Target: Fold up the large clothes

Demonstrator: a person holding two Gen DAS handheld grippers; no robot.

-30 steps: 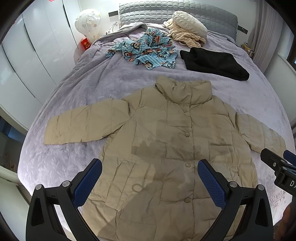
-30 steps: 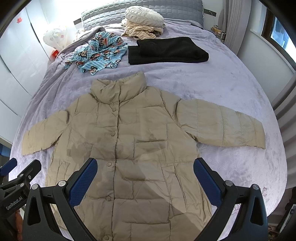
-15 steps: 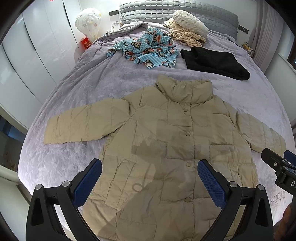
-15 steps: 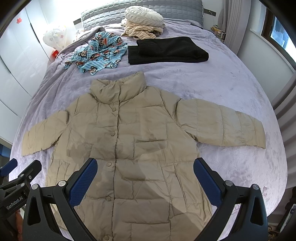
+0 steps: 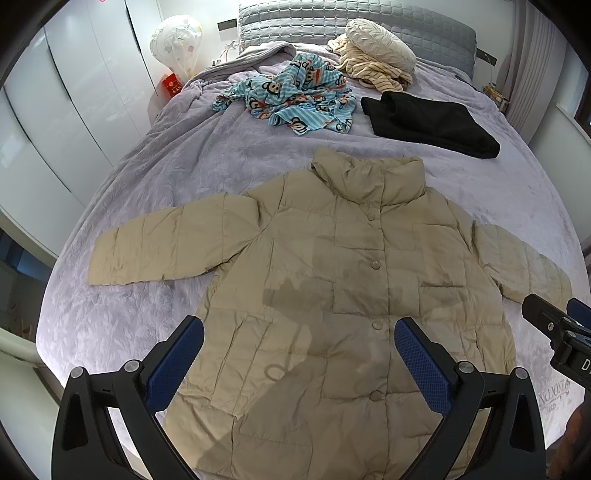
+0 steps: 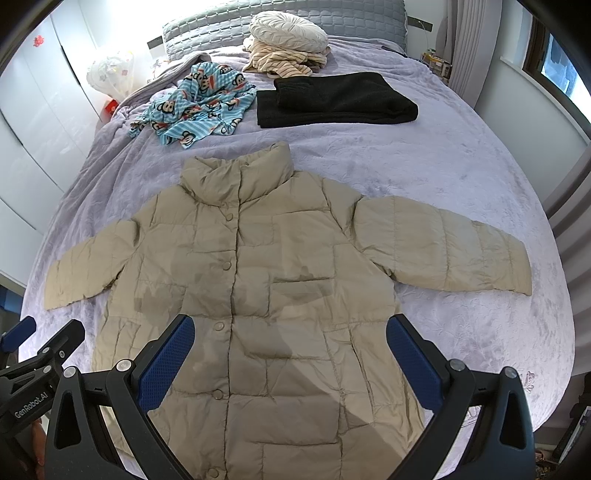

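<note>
Beige quilted jacket [image 5: 343,280] spread flat, front up and buttoned, on lilac bedspread [image 5: 155,184]; both sleeves stretched out sideways, collar toward grey quilted headboard [image 5: 354,22]; hem at near edge of bed. Left gripper [image 5: 298,354] above lower front of jacket, blue-padded fingers [image 5: 177,363] wide apart, nothing between them. Right gripper [image 6: 290,352] likewise above lower front, fingers [image 6: 410,363] fully spread and empty; each gripper visible at edge of the other's view. Beyond collar: blue monkey-print garment [image 5: 295,99], folded black garment [image 5: 428,123], striped cream garment [image 5: 373,72] under round cream cushion [image 5: 380,42]. White wardrobe doors [image 5: 55,122] along left side.
</note>
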